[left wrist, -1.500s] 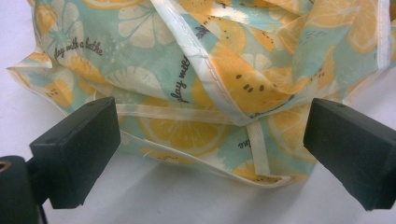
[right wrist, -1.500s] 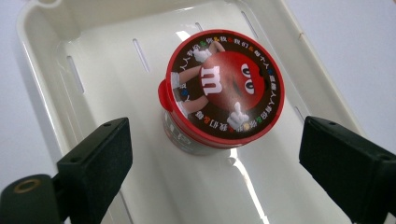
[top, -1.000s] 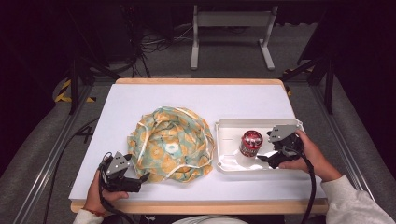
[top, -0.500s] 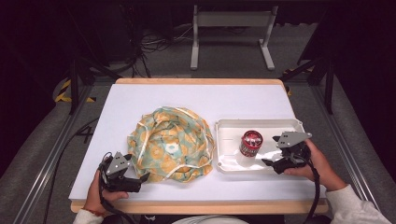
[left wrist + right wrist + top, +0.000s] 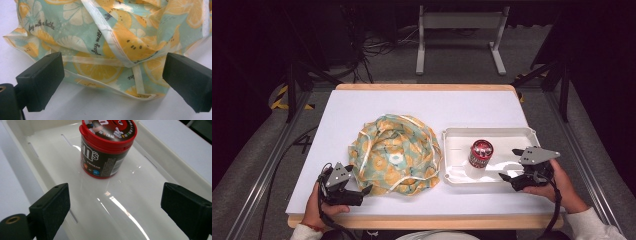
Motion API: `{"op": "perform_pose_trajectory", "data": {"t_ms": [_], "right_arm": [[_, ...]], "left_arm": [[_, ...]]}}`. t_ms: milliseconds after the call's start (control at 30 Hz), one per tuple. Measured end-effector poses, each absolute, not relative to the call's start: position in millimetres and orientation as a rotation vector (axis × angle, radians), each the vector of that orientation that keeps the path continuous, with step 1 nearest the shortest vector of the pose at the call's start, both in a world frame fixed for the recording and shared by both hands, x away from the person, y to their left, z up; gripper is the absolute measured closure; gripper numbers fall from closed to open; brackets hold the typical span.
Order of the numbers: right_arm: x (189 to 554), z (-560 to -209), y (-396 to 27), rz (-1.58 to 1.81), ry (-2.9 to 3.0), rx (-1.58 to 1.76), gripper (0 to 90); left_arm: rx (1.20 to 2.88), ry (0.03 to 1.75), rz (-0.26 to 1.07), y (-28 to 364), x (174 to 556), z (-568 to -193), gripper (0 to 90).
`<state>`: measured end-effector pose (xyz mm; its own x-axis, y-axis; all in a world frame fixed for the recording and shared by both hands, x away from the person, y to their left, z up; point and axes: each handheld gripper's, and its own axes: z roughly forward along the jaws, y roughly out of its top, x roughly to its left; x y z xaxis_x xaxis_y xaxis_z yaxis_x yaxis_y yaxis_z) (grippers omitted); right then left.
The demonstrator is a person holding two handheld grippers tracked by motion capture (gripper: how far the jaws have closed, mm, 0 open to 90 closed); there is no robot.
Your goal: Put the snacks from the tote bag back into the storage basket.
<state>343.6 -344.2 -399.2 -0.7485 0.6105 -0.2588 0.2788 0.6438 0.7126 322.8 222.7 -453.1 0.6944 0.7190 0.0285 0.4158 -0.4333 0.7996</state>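
- Centrally on the white surface [image 5: 362, 115] lies a crumpled cloth bag [image 5: 394, 155] printed with orange and lemon slices on pale teal, its cream straps looping over the top.
- Near the front-left corner, the left claw [image 5: 362, 191] sits low with its jaws spread wide, empty, pointing at the bag's near-left edge.
- In the left gripper view the bag's hem [image 5: 105, 62] lies between and just beyond the two black jaws, not pinched by either.
- Toward the right edge a shallow white tray [image 5: 512, 134] rests flat, just beside the bag.
- A small round candy tub [image 5: 480, 153] with a red lid and dark label stands upright in the tray, about midway along it.
- The right claw [image 5: 510, 165] hovers at the tray's right end, jaws wide apart, gripping nothing, apart from the tub.
- In the right gripper view the tub [image 5: 107, 147] stands ahead of the jaws on the glossy tray floor [image 5: 120, 205].
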Motion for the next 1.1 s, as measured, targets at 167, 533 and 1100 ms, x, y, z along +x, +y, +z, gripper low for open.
{"op": "perform_pose_trajectory", "data": {"t_ms": [167,533,1100], "right_arm": [[337.7,-401.1,-350.7,0.949,2.349,0.708,9.7],[327.9,-407.6,-364.5,0.969,2.301,0.740,8.9],[310.8,-411.5,-381.3,1.074,2.210,0.785,6.8]], "left_arm": [[2.083,0.866,0.470,222.7,322.9,-453.1,4.6],[2.084,0.866,0.473,223.0,322.7,-452.8,4.6],[2.084,0.866,0.477,223.1,322.6,-452.6,4.6]]}}
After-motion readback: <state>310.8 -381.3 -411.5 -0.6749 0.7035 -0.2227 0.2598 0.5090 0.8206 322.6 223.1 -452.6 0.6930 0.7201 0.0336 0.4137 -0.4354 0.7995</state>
